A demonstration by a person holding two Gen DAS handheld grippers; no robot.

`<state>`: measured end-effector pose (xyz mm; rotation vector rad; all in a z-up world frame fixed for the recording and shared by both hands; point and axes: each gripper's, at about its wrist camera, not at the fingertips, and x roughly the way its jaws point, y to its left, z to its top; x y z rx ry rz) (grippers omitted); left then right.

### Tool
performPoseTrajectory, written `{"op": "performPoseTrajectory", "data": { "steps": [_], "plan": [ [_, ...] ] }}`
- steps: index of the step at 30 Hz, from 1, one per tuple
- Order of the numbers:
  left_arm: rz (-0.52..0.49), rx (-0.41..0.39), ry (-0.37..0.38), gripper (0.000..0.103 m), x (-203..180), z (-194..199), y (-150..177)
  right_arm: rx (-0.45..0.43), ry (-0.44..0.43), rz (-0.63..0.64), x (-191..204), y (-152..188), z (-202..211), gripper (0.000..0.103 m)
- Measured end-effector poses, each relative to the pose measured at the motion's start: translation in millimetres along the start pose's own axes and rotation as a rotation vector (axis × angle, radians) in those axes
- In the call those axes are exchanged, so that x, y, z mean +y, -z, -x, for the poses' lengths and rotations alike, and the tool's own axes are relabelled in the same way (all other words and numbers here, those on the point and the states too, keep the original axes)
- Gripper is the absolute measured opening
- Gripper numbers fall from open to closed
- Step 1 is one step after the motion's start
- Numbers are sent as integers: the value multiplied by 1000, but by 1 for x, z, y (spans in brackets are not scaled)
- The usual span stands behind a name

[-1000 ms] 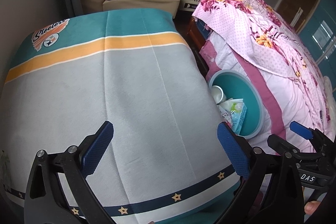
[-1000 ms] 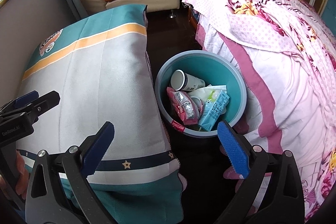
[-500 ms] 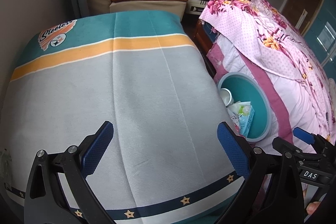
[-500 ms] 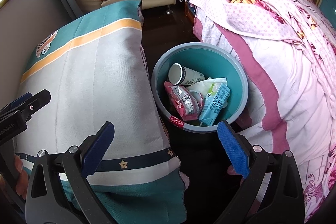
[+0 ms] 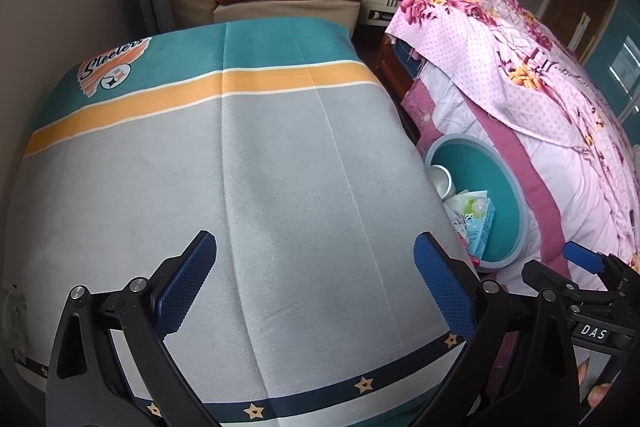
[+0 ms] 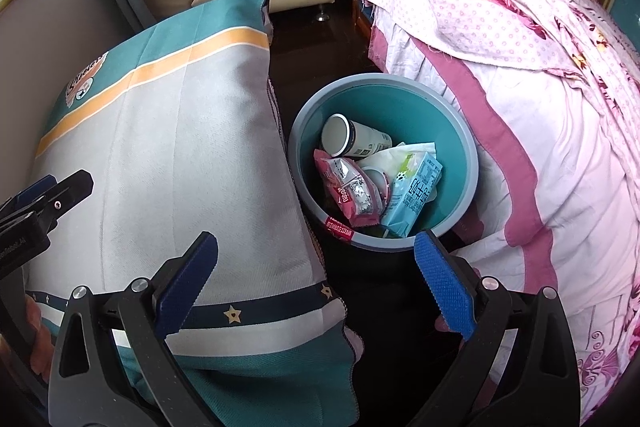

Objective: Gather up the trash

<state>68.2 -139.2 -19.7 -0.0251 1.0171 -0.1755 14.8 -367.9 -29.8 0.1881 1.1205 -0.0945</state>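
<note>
Over the last second both views have slid only a little: in my left view the round teal plastic bin [image 5: 506,163] has drifted toward the right edge, and in my right view it sits slightly higher, near centre. Nothing was picked up or dropped in that time.

At the left of my left view lies the grey, teal and orange striped cloth over the bench [image 5: 240,155], bare of litter. My left hand-held gripper [image 5: 314,287] hangs above it, jaws wide apart and empty.

Further right, in the bin, lie a white paper cup [image 6: 352,141], a pink snack wrapper [image 6: 348,193] and a light blue milk carton [image 6: 416,195] (all the trash I can see). My right hand-held gripper [image 6: 316,287] hovers just short of the rim, also spread and empty. I judge the collecting is about done.
</note>
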Motion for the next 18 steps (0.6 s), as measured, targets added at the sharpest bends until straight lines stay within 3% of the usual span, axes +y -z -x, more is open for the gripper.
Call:
{"op": "performPoseTrajectory", "data": {
  "steps": [18],
  "plan": [
    [-14, 16, -57, 99, 0, -4, 3, -17, 3, -16, -5, 2, 6, 96]
  ]
}}
